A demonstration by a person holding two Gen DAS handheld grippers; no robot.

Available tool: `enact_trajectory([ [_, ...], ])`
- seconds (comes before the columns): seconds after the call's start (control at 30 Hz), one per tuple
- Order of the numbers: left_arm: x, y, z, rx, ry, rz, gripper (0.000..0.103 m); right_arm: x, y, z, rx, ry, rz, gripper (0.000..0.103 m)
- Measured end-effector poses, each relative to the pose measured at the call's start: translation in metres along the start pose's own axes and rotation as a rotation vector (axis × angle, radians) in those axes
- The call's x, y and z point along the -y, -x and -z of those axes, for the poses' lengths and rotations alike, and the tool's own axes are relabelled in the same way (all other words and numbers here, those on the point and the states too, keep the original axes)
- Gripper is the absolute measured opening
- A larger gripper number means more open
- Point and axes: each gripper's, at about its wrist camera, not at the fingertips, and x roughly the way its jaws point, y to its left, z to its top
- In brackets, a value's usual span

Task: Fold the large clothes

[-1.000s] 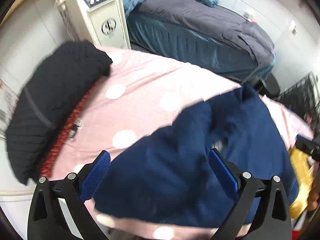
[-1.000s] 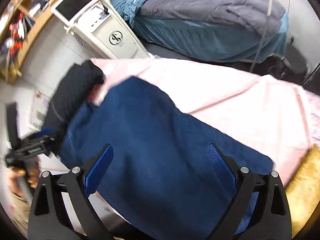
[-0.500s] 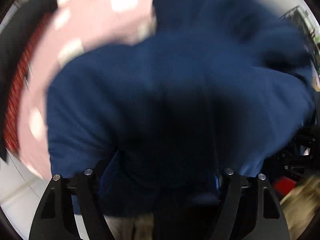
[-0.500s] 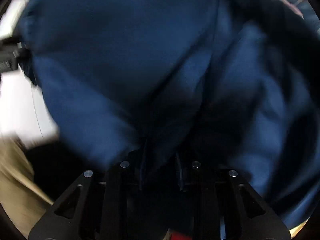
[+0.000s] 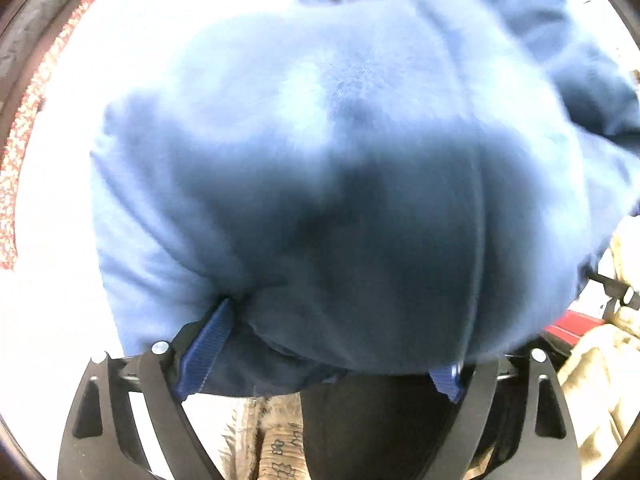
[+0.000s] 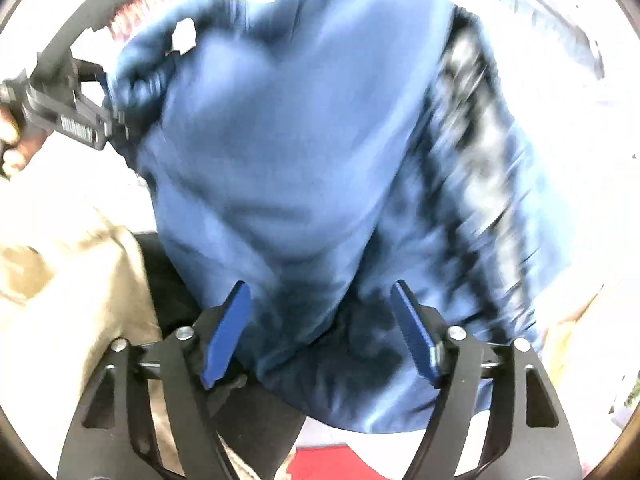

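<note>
A large blue garment (image 5: 340, 160) fills the left wrist view, bunched close over the camera. My left gripper (image 5: 320, 344) has its jaws wide apart with the cloth draped over and between the blue pads (image 5: 204, 344). In the right wrist view the same garment (image 6: 300, 140) hangs in front. My right gripper (image 6: 324, 332) is open, its blue pads (image 6: 228, 332) either side of a fold of cloth without pinching it. The left gripper shows at the left of the right wrist view (image 6: 68, 116), against the garment's edge.
The background is overexposed white. A red-patterned strip (image 5: 24, 128) and dark knit cloth curve along the left edge. Beige trousers (image 6: 60, 280) of the person show at lower left. A red object (image 6: 332, 464) lies below. A fur-trimmed item (image 5: 272, 432) shows below the left gripper.
A second ago both grippers were open above the garment lying on the pink spotted cover. They dropped into the cloth; the right gripper closed on it, and has now opened again.
</note>
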Motion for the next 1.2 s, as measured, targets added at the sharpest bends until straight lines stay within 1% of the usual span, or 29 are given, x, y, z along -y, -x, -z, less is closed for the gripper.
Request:
enact_trajectory([
  [0.03,-0.003,0.007,0.003,0.012,0.002,0.007,0.087,0.007,0.013,-0.008,0.037,-0.022,-0.04,0.077],
  [0.1,-0.012,0.02,0.01,0.036,0.012,0.019,0.088,0.02,0.028,-0.019,0.074,-0.072,-0.106,0.079],
  [0.17,-0.025,0.034,0.018,0.064,0.042,0.038,0.088,0.036,0.04,-0.035,0.118,-0.117,-0.146,0.079],
  [0.23,-0.039,0.045,0.021,0.086,0.085,0.059,0.088,0.049,0.066,-0.045,0.173,-0.168,-0.186,0.079],
  [0.27,-0.045,0.049,0.023,0.094,0.104,0.071,0.088,0.062,0.075,-0.051,0.196,-0.194,-0.193,0.079],
  [0.37,-0.067,0.064,0.033,0.126,0.177,0.116,0.088,0.088,0.083,-0.063,0.243,-0.258,-0.152,0.079],
  [0.43,-0.079,0.068,0.046,0.145,0.207,0.167,0.089,0.099,0.083,-0.072,0.26,-0.292,-0.149,0.079],
  [0.47,-0.085,0.071,0.05,0.151,0.219,0.204,0.089,0.105,0.082,-0.077,0.261,-0.306,-0.146,0.079],
  [0.53,-0.097,0.068,0.056,0.174,0.252,0.237,0.09,0.115,0.073,-0.086,0.255,-0.33,-0.128,0.079],
  [0.57,-0.11,0.073,0.06,0.189,0.278,0.243,0.09,0.118,0.07,-0.093,0.251,-0.335,-0.126,0.079],
  [0.6,-0.123,0.084,0.061,0.207,0.323,0.249,0.09,0.116,0.064,-0.092,0.25,-0.336,-0.122,0.079],
  [0.63,-0.137,0.089,0.067,0.225,0.364,0.251,0.09,0.119,0.063,-0.101,0.251,-0.336,-0.112,0.079],
  [0.67,-0.158,0.096,0.073,0.264,0.433,0.252,0.093,0.121,0.062,-0.11,0.255,-0.334,-0.101,0.079],
  [0.7,-0.167,0.099,0.08,0.3,0.485,0.241,0.093,0.122,0.061,-0.113,0.261,-0.334,-0.095,0.079],
  [0.77,-0.18,0.103,0.084,0.323,0.556,0.198,0.093,0.126,0.059,-0.135,0.287,-0.354,-0.104,0.079],
  [0.8,-0.181,0.1,0.075,0.322,0.57,0.195,0.093,0.127,0.057,-0.151,0.299,-0.362,-0.124,0.079],
  [0.83,-0.181,0.095,0.064,0.324,0.576,0.221,0.094,0.126,0.057,-0.161,0.308,-0.358,-0.143,0.079],
  [0.87,-0.177,0.088,0.056,0.325,0.58,0.253,0.094,0.12,0.058,-0.178,0.315,-0.339,-0.167,0.079],
  [0.9,-0.175,0.077,0.047,0.318,0.573,0.309,0.094,0.112,0.058,-0.196,0.31,-0.301,-0.183,0.079],
  [0.93,-0.17,0.065,0.039,0.3,0.552,0.341,0.094,0.102,0.054,-0.211,0.297,-0.257,-0.19,0.079],
  [1.0,-0.157,0.029,0.017,0.247,0.507,0.357,0.094,0.075,0.046,-0.241,0.251,-0.149,-0.179,0.082],
  [1.03,-0.147,0.018,0.011,0.222,0.505,0.352,0.094,0.054,0.035,-0.26,0.2,-0.058,-0.147,0.088],
  [1.07,-0.143,-0.005,0.005,0.168,0.514,0.352,0.094,0.04,0.024,-0.27,0.153,0.012,-0.114,0.09],
  [1.1,-0.142,-0.019,0.002,0.147,0.525,0.38,0.094,0.024,0.002,-0.281,0.086,0.099,-0.031,0.09],
  [1.13,-0.141,-0.032,0.001,0.137,0.538,0.408,0.094,0.021,-0.013,-0.286,0.044,0.124,0.036,0.09],
  [1.17,-0.139,-0.043,0.001,0.134,0.557,0.422,0.094,0.023,-0.04,-0.288,-0.043,0.107,0.106,0.09],
  [1.2,-0.137,-0.047,0.001,0.137,0.562,0.43,0.093,0.034,-0.065,-0.283,-0.147,0.029,0.094,0.088],
])
